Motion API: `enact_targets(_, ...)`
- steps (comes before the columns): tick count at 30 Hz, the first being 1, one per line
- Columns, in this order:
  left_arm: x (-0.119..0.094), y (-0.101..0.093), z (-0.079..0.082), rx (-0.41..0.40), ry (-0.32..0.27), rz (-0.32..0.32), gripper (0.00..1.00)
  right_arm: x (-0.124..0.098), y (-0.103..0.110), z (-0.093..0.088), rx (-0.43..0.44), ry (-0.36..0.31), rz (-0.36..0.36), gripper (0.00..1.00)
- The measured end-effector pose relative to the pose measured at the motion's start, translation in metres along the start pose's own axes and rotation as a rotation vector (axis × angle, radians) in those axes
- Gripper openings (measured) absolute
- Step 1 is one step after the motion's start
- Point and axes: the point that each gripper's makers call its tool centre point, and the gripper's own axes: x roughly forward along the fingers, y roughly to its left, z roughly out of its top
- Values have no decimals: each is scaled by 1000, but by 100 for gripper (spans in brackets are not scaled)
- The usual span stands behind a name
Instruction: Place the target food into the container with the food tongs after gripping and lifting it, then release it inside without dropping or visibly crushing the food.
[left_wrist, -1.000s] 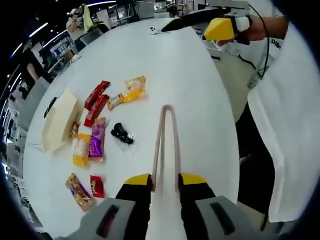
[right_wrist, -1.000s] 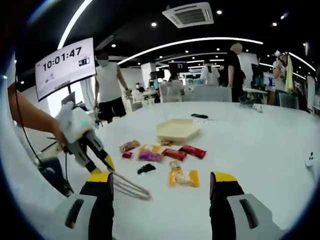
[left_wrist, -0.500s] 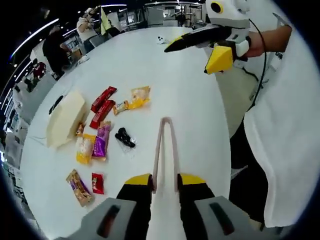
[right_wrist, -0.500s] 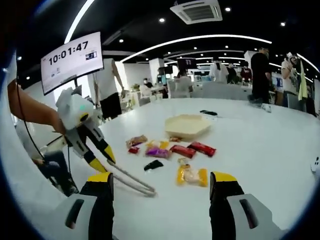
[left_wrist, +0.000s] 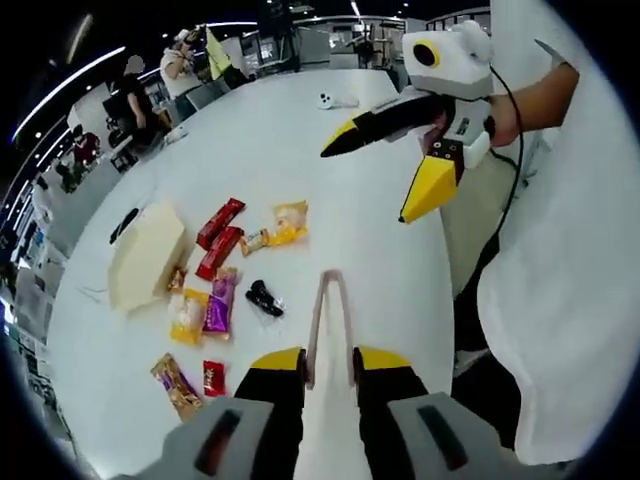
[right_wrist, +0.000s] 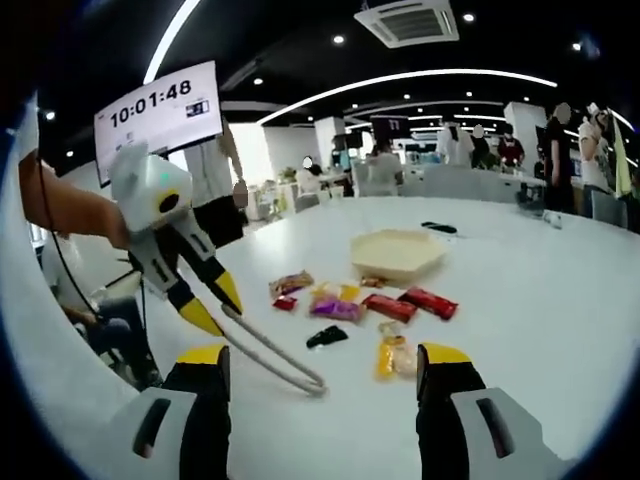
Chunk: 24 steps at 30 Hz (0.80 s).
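Observation:
My left gripper (left_wrist: 330, 358) is shut on a pair of thin metal food tongs (left_wrist: 330, 310), which point out over the white table (left_wrist: 330, 160). The tongs' arms lie close together with nothing between them. Several wrapped snacks lie left of the tongs: two red bars (left_wrist: 220, 238), a yellow packet (left_wrist: 285, 222), a purple packet (left_wrist: 218, 303) and a small black item (left_wrist: 263, 298). A beige hexagonal container (left_wrist: 145, 255) sits beyond them. My right gripper (left_wrist: 370, 183) hovers open above the table's edge. In the right gripper view my right gripper (right_wrist: 325, 355) is wide open, and the left gripper (right_wrist: 217, 305) holds the tongs (right_wrist: 275, 355) short of the snacks (right_wrist: 335, 308) and container (right_wrist: 398, 253).
A black phone (left_wrist: 125, 222) lies by the container. A small white object (left_wrist: 330, 100) sits at the far rim. The table's edge runs close on the right, beside a person in white (left_wrist: 560, 300). People and chairs stand beyond the table, under a clock screen (right_wrist: 160, 108).
Both views have shifted with the hands. The right gripper now appears lower and closer to the tongs. The snacks and container have not moved on the table.

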Motion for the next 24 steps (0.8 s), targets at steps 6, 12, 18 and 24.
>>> enact_targets(6,-5,2,6,-2,-12,11,17,3,4,-4,6,2,12,77)
enact_targets(12,-5,2,10,-9,-20,11,17,6,7,-11,11,8,26,76)
enact_targets(18,-5,3,11,-3,-6,10,17,18,15,-21,-19,31,56,75)
enact_targets(24,-6,3,14,1,2,9,17,22,22,-25,-39,33,77,71)
